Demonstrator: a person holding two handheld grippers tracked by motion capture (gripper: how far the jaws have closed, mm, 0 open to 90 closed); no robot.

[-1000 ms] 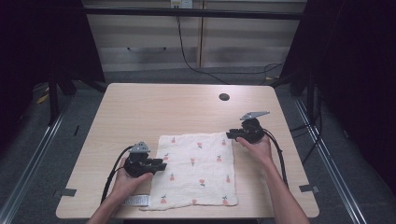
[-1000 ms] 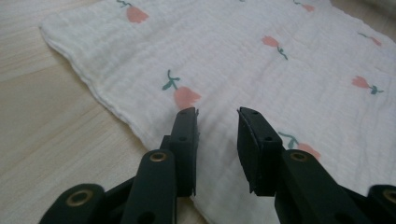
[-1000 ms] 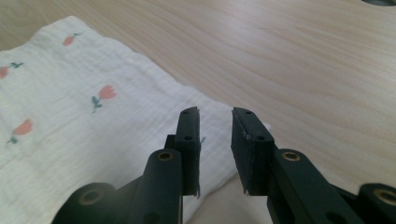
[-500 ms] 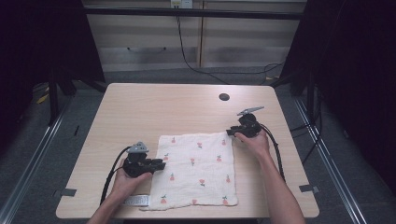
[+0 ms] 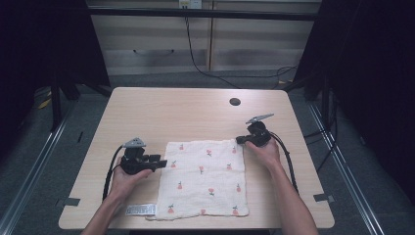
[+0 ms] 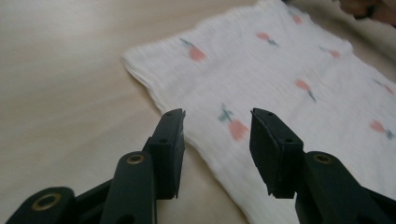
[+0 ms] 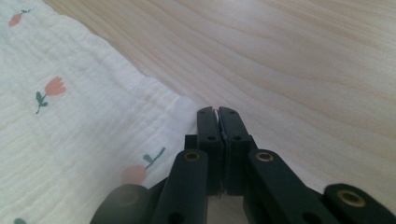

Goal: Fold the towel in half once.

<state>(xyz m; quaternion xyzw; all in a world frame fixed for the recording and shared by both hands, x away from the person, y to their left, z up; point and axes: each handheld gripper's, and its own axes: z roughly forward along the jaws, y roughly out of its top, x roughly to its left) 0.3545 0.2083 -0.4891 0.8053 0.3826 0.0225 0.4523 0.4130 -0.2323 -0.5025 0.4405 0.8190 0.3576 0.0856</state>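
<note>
cloth (image 5: 205, 177) on table (image 5: 171, 112) near edge | label (image 5: 140, 209) at its left corner

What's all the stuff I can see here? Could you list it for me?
cloth: one, white with small pink flowers, flat on the near half of the table.
label: one, white, at the cloth's near left corner.
table: one, light wood, with a dark round hole near its far right.
cabinet: one, pale, behind the table.
left hand-held gripper: one, black, jaws apart over the cloth's left edge.
right hand-held gripper: one, black, jaws together at the cloth's far right corner.
</note>
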